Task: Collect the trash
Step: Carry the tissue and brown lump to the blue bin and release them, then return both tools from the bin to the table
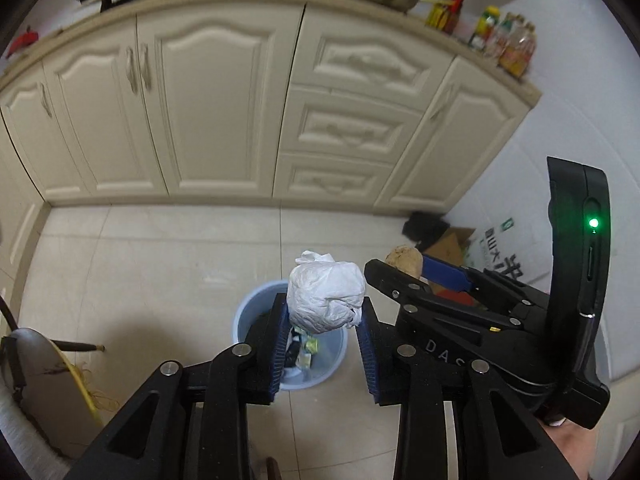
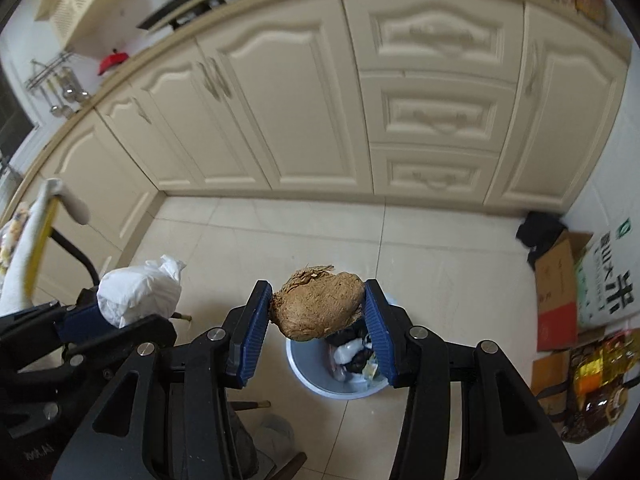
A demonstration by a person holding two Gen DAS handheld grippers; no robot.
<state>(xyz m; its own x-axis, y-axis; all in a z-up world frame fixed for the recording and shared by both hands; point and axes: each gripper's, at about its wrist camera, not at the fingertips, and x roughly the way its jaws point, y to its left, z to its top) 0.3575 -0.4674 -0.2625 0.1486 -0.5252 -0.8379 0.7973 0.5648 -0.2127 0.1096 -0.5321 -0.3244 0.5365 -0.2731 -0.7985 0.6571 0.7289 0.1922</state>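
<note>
My left gripper (image 1: 325, 312) is shut on a crumpled white paper ball (image 1: 325, 295) and holds it above a light blue trash bin (image 1: 244, 312) on the floor. The bin holds wrappers and dark scraps. My right gripper (image 2: 318, 300) is shut on a brown crumpled lump of trash (image 2: 320, 306) and holds it over the same bin (image 2: 298, 364). The two grippers are side by side: the right one (image 1: 404, 270) shows in the left wrist view with its brown lump (image 1: 404, 261), and the left one with the white ball (image 2: 136, 294) shows in the right wrist view.
Cream kitchen cabinets (image 1: 224, 112) run along the back. Cardboard boxes (image 2: 556, 292), a rice sack (image 2: 608, 280), a dark cloth (image 2: 540, 230) and bottles of oil (image 2: 596, 380) stand at the right wall. A chair with a yellow strap (image 1: 76, 376) is at the left. Tiled floor (image 1: 140, 264) surrounds the bin.
</note>
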